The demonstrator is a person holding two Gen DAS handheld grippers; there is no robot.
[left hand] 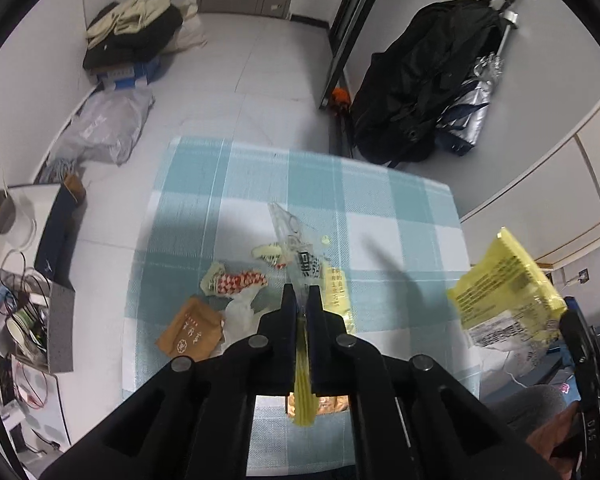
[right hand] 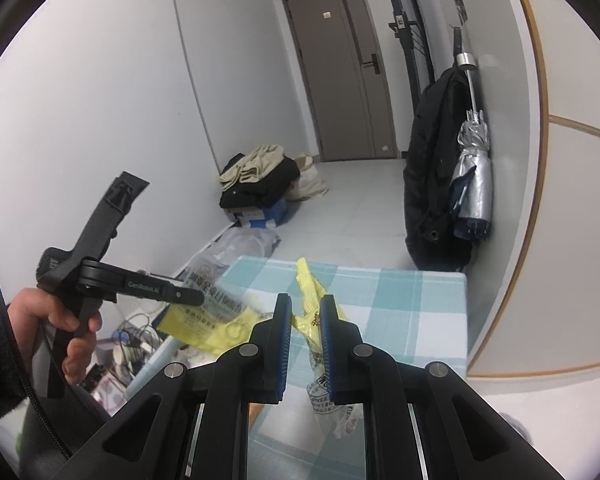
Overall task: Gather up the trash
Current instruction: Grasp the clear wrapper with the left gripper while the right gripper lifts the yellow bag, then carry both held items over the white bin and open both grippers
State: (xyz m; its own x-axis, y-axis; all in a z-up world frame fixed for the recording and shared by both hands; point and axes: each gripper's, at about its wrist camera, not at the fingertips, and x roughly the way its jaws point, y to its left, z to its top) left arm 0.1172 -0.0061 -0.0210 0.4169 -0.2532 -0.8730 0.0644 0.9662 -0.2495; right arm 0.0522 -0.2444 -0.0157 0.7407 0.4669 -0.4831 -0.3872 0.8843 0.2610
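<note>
Trash: several wrappers lie on the checked tablecloth [left hand: 380, 200], and two more are in my grip.
Left gripper [left hand: 300, 294]: my jaws are pressed together on a yellow-and-clear wrapper [left hand: 305, 384], pinched edge-on; its clear printed end sticks out beyond my fingertips, and its yellow end hangs back between the fingers toward the camera.
Same wrapper from the right wrist view: a yellow sheet with a clear printed end [right hand: 204, 320], held out past the tip of my left gripper [right hand: 198, 298], over the left edge of the table.
Right gripper [right hand: 305, 308]: narrow jaws closed on a yellow plastic bag [right hand: 314, 312], which runs up between the blue pads [right hand: 284, 344]; its crumpled printed end droops near the camera.
Same bag from the left wrist view: a yellow packet with black print [left hand: 504, 288], at the right side of the table, with my right gripper dark behind it.
Left hand [right hand: 66, 332]: wrapped round the handle of the left gripper, dark sleeve at the wrist.
Loose trash on the cloth: a red-and-white checked wrapper [left hand: 240, 282] left of my left fingertips; a brown packet [left hand: 192, 334] nearer and further left; a crumpled white piece [left hand: 240, 312] between them; a small cream wrapper [left hand: 268, 254] just beyond my fingertips.
Far side: a black coat [right hand: 432, 168] and a silver umbrella [right hand: 474, 160] hang on the right wall.
Far left floor: a heap of clothes [right hand: 260, 180].
</note>
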